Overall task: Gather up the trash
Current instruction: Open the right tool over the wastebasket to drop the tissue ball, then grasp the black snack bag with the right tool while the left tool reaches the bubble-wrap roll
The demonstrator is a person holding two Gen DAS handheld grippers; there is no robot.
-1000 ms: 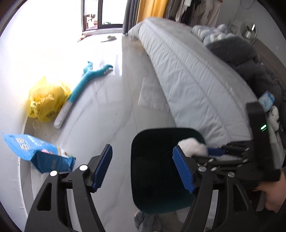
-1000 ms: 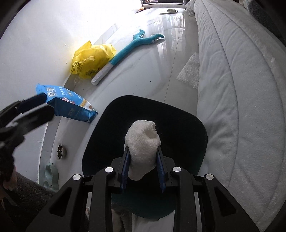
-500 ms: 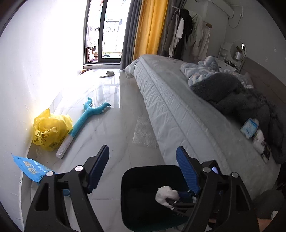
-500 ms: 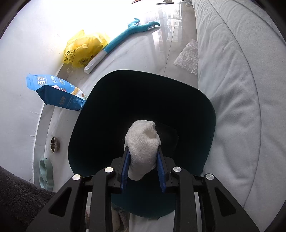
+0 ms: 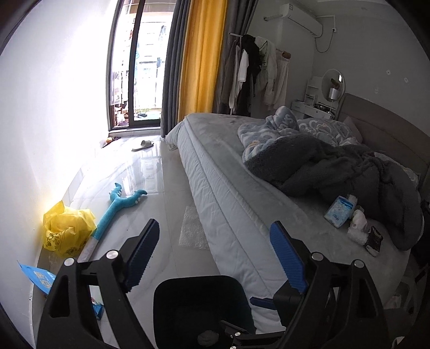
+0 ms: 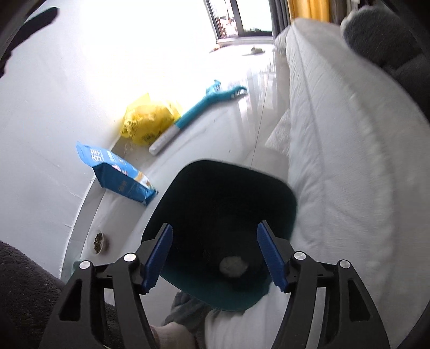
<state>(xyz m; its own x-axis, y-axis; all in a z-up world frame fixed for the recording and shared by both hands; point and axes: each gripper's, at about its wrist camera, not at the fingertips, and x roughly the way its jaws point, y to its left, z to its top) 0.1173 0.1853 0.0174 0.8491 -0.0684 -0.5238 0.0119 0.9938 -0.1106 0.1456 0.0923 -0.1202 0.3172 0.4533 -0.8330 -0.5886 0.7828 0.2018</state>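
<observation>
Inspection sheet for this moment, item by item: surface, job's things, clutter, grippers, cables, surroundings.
Surface: glossy pale floor beside the bed.
Job's things: dark bin by the bed; white wad lying inside it.
Clutter: yellow bag, teal toy, blue packet, bubble wrap on the floor; tissue pack and small items on the bed.
Grippers: left gripper opening, nothing between its fingers; right gripper opening above the bin, wad released.
Cables: one on the far wall under the air conditioner.
Surroundings: balcony door, yellow curtain, hanging clothes.
</observation>
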